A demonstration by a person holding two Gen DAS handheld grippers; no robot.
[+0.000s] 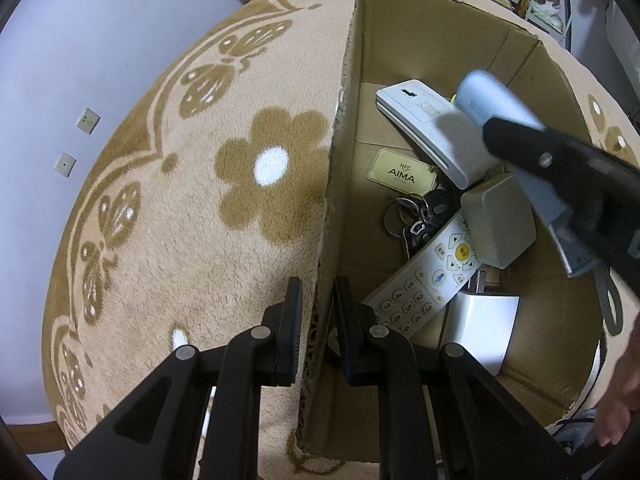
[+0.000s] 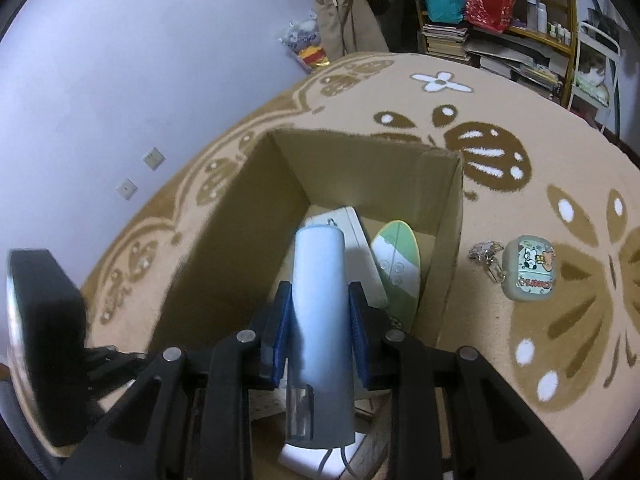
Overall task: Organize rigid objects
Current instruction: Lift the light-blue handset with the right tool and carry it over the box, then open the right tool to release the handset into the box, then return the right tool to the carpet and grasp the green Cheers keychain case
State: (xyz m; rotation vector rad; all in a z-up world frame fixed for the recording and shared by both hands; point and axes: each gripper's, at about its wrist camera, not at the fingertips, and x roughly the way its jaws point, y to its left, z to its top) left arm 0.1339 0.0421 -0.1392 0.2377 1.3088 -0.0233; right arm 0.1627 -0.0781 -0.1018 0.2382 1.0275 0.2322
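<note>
An open cardboard box point(image 1: 420, 32) stands on a beige patterned carpet. My left gripper point(image 1: 319, 320) is shut on the box's near left wall, one finger outside and one inside. My right gripper point(image 2: 320, 316) is shut on a light blue cylindrical device point(image 2: 320, 280) with a grey end and a strap, and holds it over the box point(image 2: 360, 168). In the left wrist view the blue device point(image 1: 496, 104) and right gripper point(image 1: 508, 132) hang above the box's contents. A cartoon-printed earbud case point(image 2: 530, 274) with a keychain lies on the carpet to the right of the box.
Inside the box lie a white keypad remote point(image 1: 424, 280), a flat white device point(image 1: 424, 120), an NFC card point(image 1: 400, 172), keys point(image 1: 416, 216), a beige block point(image 1: 498, 220), a white adapter point(image 1: 480, 324) and a green-white oval item point(image 2: 396, 264). Shelves and bags stand beyond the carpet.
</note>
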